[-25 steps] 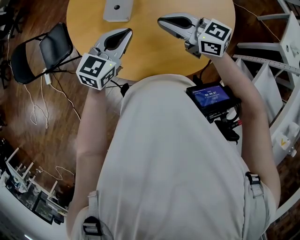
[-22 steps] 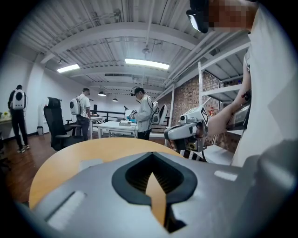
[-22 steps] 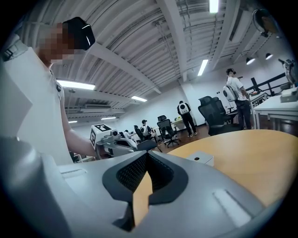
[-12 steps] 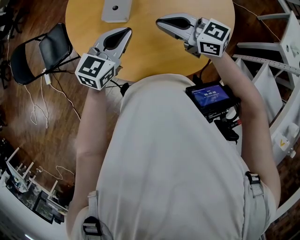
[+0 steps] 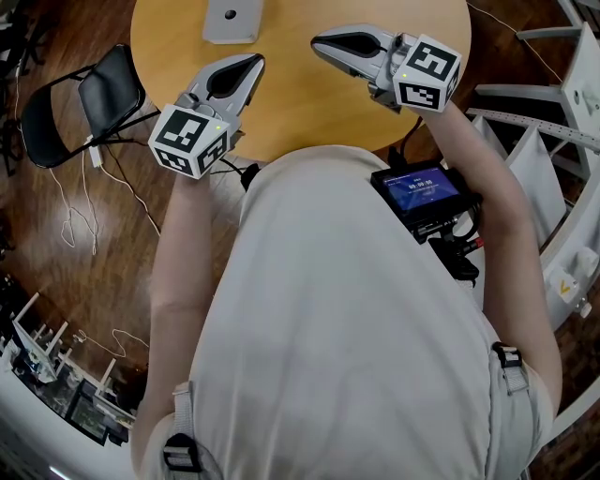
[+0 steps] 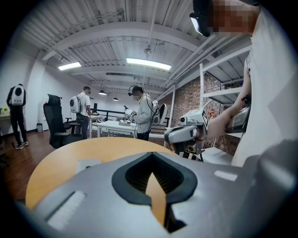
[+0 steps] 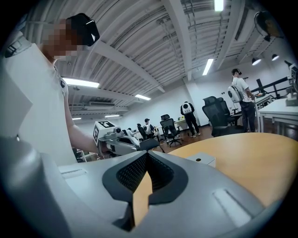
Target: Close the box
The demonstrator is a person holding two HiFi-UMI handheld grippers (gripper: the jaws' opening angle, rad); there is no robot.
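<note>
My left gripper [image 5: 253,63] & right gripper [image 5: 321,41] hang closed & empty over the tabletop [image 5: 300,98], prob bc the box [image 5: 234,19] lid looks down.

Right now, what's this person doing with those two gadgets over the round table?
A person holds a two-jaw gripper in each hand above a round wooden table. The left gripper and the right gripper both have their jaws together and grip nothing. A flat grey box lies at the table's far edge, apart from both grippers. Neither one touches it yet.
</note>
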